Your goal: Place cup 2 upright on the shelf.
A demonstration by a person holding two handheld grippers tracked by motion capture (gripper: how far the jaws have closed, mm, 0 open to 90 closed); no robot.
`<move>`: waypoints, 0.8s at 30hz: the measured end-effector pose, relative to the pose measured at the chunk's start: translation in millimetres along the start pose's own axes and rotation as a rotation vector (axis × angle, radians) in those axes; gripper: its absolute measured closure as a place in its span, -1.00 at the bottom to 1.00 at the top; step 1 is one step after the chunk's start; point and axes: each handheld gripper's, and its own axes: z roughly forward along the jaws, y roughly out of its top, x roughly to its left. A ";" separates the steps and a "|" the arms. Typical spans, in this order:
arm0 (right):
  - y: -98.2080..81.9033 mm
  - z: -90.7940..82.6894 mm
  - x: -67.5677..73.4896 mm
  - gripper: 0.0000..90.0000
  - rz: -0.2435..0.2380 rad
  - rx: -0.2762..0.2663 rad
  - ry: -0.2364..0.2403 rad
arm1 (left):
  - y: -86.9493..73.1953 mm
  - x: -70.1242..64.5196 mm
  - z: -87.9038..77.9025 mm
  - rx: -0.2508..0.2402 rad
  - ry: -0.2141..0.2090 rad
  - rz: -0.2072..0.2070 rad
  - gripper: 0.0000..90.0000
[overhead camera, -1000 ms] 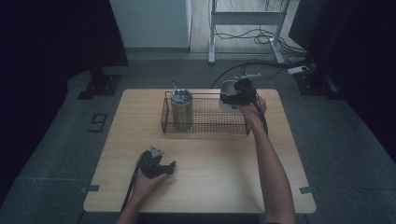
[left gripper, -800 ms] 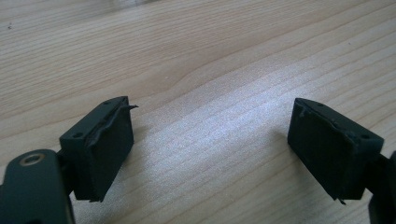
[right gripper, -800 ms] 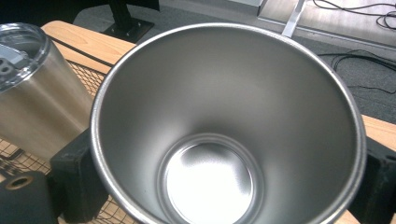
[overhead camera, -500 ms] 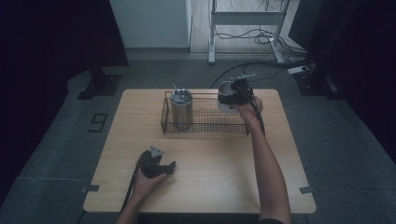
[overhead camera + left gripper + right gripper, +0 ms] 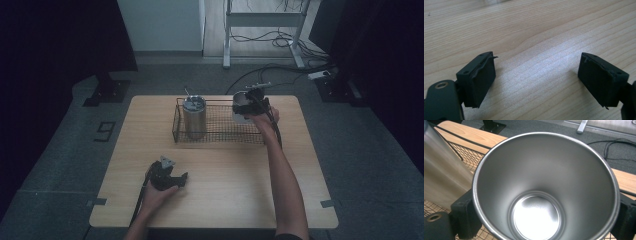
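Lower now than a second ago, my right gripper (image 5: 248,106) clamps the steel cup (image 5: 546,187) upright, mouth up, over the wire basket's (image 5: 220,131) far right end, directly below. Near left on the table (image 5: 300,170), my left gripper (image 5: 170,178) gapes empty.

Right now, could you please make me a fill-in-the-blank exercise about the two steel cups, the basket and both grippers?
1. The steel cup gripped by the right gripper is ____ inside.
2. The lidded tumbler stands upright inside the wire ____.
3. The left gripper is low over the wooden table with ____ between its jaws.

Missing words: empty; basket; nothing
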 end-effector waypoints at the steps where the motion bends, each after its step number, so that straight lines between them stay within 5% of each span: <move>1: -2.6 2.5 -0.7 -0.84 0.004 0.005 0.001 | 0.0 0.2 0.0 -0.001 0.000 -0.001 -0.68; 24: -17.5 22.7 4.7 -0.84 -0.011 0.053 -0.001 | 0.1 0.7 0.4 -0.002 0.003 -0.003 -0.67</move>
